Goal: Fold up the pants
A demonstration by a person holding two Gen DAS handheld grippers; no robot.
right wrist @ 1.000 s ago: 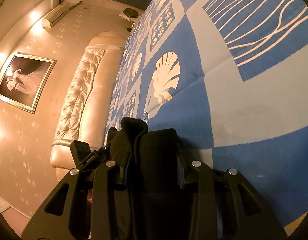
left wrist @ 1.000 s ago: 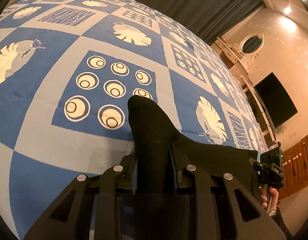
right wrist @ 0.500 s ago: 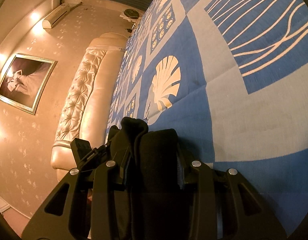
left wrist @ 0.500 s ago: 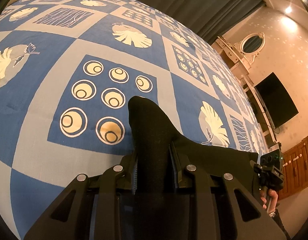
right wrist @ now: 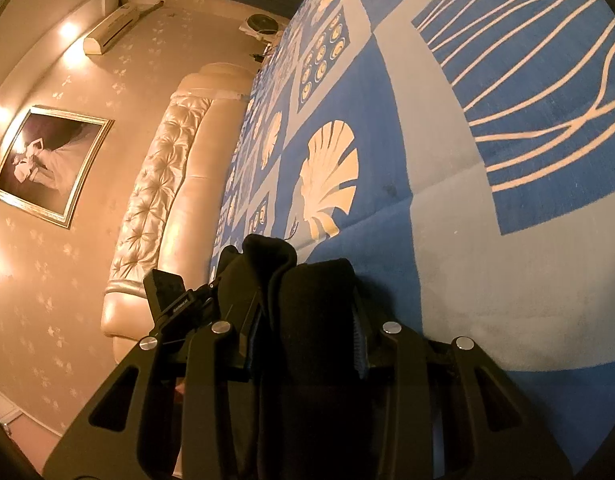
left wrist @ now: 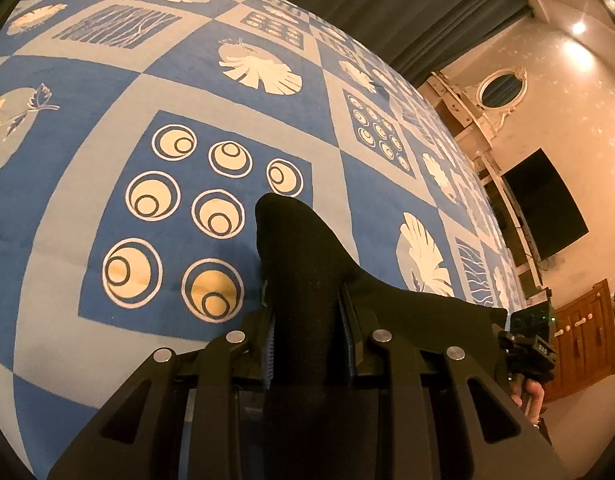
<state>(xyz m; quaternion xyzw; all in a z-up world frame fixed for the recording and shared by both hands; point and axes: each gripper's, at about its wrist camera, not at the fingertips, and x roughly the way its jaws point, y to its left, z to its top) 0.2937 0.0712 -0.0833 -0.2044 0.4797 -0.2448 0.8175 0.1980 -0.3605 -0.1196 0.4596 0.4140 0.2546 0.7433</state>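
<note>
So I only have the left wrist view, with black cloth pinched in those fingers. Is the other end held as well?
Observer: Yes, the right gripper is shut on the black pants too.
Reviewer: What is beyond it?
Observer: A padded cream headboard along the edge of the blue patterned bedspread.
Reviewer: Anything on that wall?
Observer: A framed picture, with an air conditioner higher up.

Each of the 2 wrist cameras is sitting just behind its fingers, looking forward and down, close over the bedspread (left wrist: 87, 92) (right wrist: 447, 240). Both are sharing the bedspread and black pants (left wrist: 303, 280) (right wrist: 315, 320).
</note>
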